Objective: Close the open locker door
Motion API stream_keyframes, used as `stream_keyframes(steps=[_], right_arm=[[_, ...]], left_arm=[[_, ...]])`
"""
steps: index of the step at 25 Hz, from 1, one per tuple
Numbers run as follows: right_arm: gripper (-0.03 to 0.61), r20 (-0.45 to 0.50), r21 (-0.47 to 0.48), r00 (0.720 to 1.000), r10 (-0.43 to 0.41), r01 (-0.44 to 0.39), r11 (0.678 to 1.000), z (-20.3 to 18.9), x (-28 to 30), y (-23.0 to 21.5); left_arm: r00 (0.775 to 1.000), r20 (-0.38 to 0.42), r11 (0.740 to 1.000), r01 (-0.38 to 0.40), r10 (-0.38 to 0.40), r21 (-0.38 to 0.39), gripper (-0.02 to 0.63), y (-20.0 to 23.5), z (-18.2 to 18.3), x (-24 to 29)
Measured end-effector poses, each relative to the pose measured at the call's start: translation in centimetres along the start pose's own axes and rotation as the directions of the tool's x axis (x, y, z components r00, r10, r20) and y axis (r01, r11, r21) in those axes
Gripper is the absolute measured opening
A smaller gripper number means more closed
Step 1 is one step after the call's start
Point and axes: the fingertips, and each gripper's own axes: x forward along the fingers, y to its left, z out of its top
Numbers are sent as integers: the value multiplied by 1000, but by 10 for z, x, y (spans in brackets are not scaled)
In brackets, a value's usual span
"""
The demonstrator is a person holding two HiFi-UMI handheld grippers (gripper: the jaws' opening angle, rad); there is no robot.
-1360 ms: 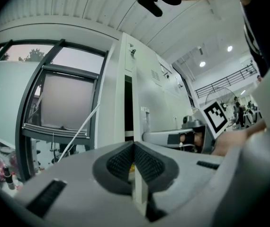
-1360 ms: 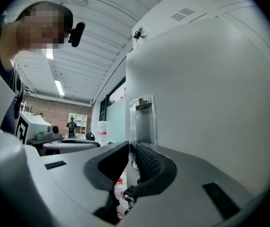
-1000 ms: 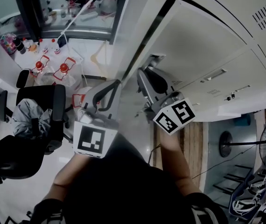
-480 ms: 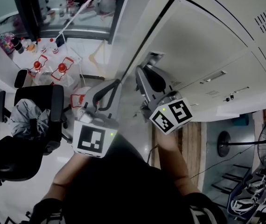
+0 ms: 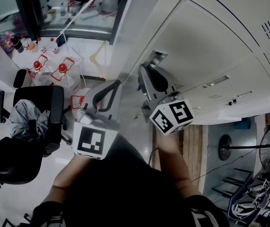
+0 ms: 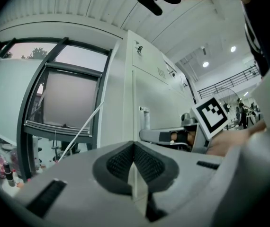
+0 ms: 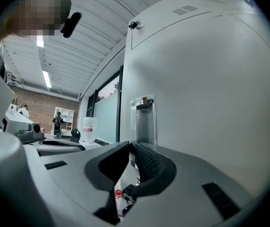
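Gap at locker door [image 5: 206, 46] edge narrows to thin line, so it's ~shut; R gripper [image 5: 145, 72], jaws near-together & empty, at door's handle [image 7: 143, 119]; L gripper [image 5: 116, 85] pressed shut, left of door.

The head view looks steeply down from above. Both gripper views look level, the right one very close to the lockers [image 5: 211, 46], which all three views share.
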Motion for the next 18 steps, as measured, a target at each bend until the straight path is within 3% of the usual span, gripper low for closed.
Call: stream_keyframes(steps=[18], right_arm=[[48, -9, -9, 998, -58, 58, 998, -1, 10, -7]], left_arm=[[999, -2, 999, -34, 34, 1, 0, 4, 1, -5]])
